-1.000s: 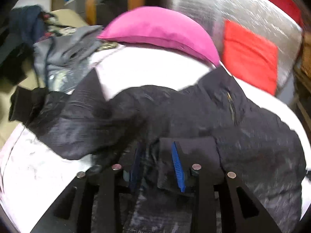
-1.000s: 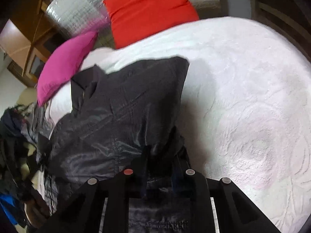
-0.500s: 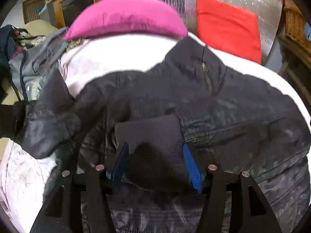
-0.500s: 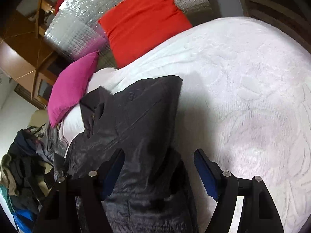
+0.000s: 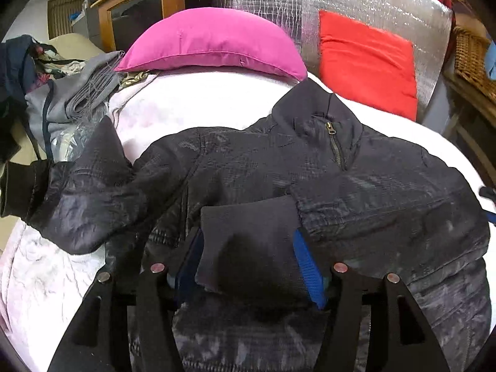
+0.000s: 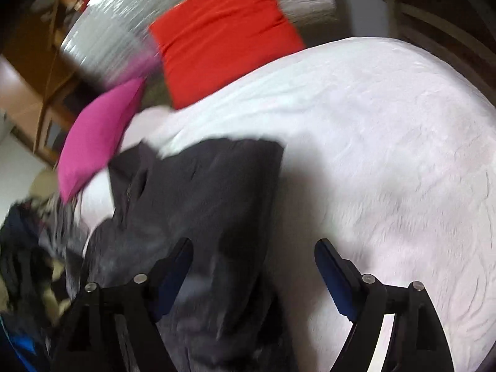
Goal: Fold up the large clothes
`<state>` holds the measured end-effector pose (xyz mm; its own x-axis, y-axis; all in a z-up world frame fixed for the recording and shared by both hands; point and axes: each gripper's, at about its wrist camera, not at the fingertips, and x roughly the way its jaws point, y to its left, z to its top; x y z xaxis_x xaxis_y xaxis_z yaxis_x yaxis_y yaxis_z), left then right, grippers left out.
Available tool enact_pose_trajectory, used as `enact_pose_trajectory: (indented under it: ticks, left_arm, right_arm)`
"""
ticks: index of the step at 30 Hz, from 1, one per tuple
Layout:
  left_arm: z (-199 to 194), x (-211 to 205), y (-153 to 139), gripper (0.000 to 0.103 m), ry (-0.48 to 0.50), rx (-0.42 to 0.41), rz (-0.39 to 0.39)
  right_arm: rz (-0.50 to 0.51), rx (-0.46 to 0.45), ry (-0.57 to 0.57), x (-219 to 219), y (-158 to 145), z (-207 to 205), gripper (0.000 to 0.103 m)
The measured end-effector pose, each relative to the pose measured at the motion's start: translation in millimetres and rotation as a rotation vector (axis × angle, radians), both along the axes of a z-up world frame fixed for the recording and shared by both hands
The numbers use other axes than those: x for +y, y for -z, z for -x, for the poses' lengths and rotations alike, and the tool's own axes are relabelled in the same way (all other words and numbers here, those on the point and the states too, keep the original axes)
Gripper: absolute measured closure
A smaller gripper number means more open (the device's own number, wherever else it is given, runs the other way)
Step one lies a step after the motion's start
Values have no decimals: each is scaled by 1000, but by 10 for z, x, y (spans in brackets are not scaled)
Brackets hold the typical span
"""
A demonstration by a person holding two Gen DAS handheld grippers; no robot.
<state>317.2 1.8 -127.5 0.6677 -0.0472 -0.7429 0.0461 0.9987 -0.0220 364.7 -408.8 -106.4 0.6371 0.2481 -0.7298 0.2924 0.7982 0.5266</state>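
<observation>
A black padded jacket (image 5: 310, 186) lies front up on the white bedcover (image 6: 387, 155), with its collar and zipper (image 5: 336, 145) toward the pillows. One sleeve is folded across the chest. Its knit cuff (image 5: 248, 226) rests between the blue pads of my left gripper (image 5: 245, 238), which stands open around it without pinching it. The other sleeve (image 5: 86, 198) trails off to the left. In the right wrist view the jacket (image 6: 201, 192) is blurred. My right gripper (image 6: 252, 243) hovers over the jacket's right edge, its jaws opening wide, and they grip nothing.
A pink pillow (image 5: 210, 43) and a red cushion (image 5: 365, 65) lean on a silver foil headboard (image 5: 341, 0). A heap of other clothes (image 5: 62, 99) lies at the bed's left side. A wicker basket (image 5: 471, 55) stands at the right. Bare bedcover spreads right of the jacket.
Both grippers have opened and let go of the jacket fabric. The cuff now lies loose on the chest. The right gripper has drawn back over the jacket's edge.
</observation>
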Motion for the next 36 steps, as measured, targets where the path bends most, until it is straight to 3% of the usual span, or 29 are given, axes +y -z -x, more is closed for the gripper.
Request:
enact_pose_trajectory:
  ticks: [2, 5, 7, 9, 12, 18, 20, 24, 28, 30, 32, 36]
  left_arm:
    - [-43, -41, 129, 42, 25, 55, -9]
    - [-117, -72, 300, 39, 18, 92, -48]
    - [-169, -26, 318, 33, -1, 102, -32]
    - [-228, 32, 347, 27, -20, 124, -6]
    - [-288, 108, 343, 26, -27, 141, 35]
    - [-36, 357, -18, 26, -67, 53, 147]
    - [-8, 420, -71, 26, -61, 52, 156]
    - [-69, 494, -27, 26, -75, 89, 130]
    - [-246, 496, 181, 26, -68, 195, 141]
    - [-314, 474, 250, 34, -73, 221, 143]
    - [-357, 410, 229, 94, -42, 215, 118]
    - [-369, 368, 103, 99, -25, 164, 86]
  right_arm:
    - [-63, 15, 18, -57, 92, -191, 22]
    - [36, 92, 8, 18, 207, -425, 43]
    - [125, 108, -9, 129, 171, -449, 42]
    - [255, 59, 17, 273, -40, -326, 38]
    - [311, -11, 17, 459, -312, -79, 36]
    - [226, -93, -180, 961, -554, 318, 35]
    - [181, -97, -226, 1135, -515, 421, 29]
    - [172, -60, -273, 1307, -338, 511, 29]
    - [154, -54, -258, 1262, -248, 564, 29]
    - [150, -55, -249, 1201, -218, 576, 29]
    - [162, -54, -252, 1138, -220, 617, 29]
    - [166, -47, -232, 1041, -201, 651, 29]
